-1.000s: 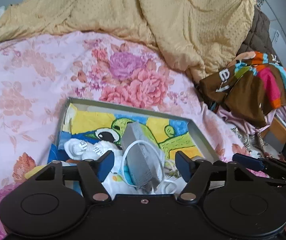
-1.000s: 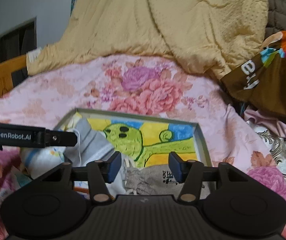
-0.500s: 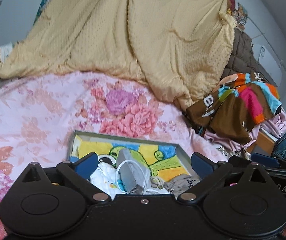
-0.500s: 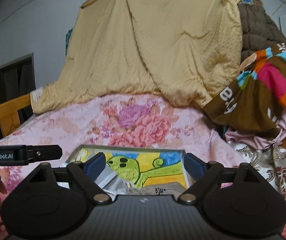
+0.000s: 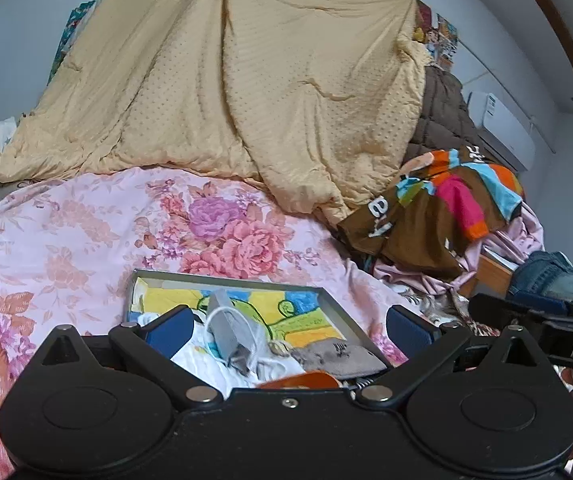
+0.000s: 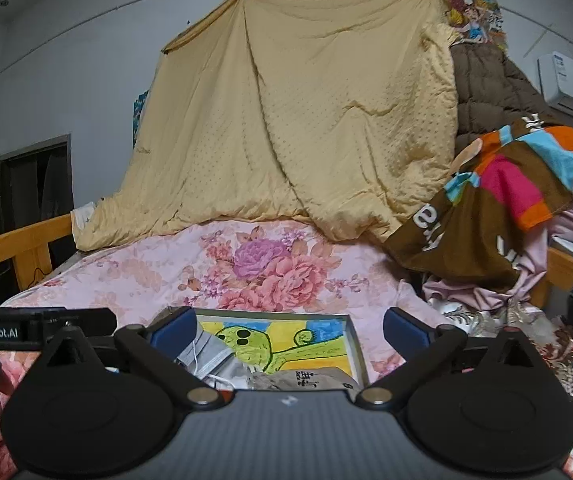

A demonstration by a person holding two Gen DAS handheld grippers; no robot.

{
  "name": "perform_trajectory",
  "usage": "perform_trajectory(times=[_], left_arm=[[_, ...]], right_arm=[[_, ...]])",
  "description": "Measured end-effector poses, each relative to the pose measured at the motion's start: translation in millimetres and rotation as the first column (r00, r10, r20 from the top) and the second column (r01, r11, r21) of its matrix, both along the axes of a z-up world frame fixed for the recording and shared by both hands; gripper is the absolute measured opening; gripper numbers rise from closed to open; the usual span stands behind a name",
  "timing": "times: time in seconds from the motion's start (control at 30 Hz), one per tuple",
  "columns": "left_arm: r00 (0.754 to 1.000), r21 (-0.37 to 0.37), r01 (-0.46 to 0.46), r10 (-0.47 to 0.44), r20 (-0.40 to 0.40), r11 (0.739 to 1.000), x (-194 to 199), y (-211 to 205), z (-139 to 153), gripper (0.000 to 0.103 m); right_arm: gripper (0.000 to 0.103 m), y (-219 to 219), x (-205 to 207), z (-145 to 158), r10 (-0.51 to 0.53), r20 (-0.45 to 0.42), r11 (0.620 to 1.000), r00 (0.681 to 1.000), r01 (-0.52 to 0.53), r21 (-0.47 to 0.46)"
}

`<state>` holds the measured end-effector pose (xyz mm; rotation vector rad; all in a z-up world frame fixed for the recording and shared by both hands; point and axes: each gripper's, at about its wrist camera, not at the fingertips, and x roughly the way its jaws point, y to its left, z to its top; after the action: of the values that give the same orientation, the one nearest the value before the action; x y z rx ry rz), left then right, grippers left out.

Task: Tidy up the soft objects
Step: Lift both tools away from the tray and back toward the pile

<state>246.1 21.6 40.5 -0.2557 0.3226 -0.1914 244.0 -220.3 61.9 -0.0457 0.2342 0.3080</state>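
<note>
A shallow grey tray (image 5: 246, 280) with thin straight walls lies on a pink floral bedsheet (image 5: 86, 224), its floor printed with a bright yellow, blue and green cartoon creature. Behind it a dimpled tan quilt (image 5: 270, 92) hangs in broad folds, and to the right a brown garment (image 5: 426, 224) with orange, pink and turquoise blocks is heaped over crumpled pink cloth.

Inside the tray sit the soft things: a pleated grey face mask (image 5: 228, 328) with white elastic loops, standing tilted on edge in the left wrist view; white printed cloth (image 5: 202, 356) bunched beneath and beside it; and a flat grey-brown fabric pouch (image 5: 338, 356) with dark printed marks, lying at the tray's near right corner.

The left gripper (image 5: 286, 328) is spread wide and grasps nothing; its blue-padded fingers flank the tray's near end, the mask between them but farther along. The right gripper (image 6: 286, 330) is likewise spread wide and empty, the mask (image 6: 206, 354) just inside its left finger and the pouch (image 6: 306, 380) low between the two.
</note>
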Motion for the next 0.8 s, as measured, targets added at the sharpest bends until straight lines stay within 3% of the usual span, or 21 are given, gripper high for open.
perform_trajectory(times=[0.37,0.5,0.8], left_arm=[[0.995,0.031,0.072,-0.07,-0.065,0.997,-38.8,-22.3,-17.4,0.102],[0.992,0.079,0.101,-0.095,-0.081,0.992,-51.3,-33.4,-22.8,0.102],[0.982,0.106,0.129,-0.112,-0.15,0.986,-77.4,-41.3,-34.6,0.102]], right_arm=[[0.102,-22.9,-49.9,-6.7,-0.041,-0.036,0.999,0.999,0.041,0.008],[0.102,-26.1,-65.3,-11.5,-0.048,-0.058,0.999,0.997,0.048,-0.001],[0.103,-27.1,-83.4,-21.1,-0.067,-0.133,0.998,0.989,0.064,-0.029]])
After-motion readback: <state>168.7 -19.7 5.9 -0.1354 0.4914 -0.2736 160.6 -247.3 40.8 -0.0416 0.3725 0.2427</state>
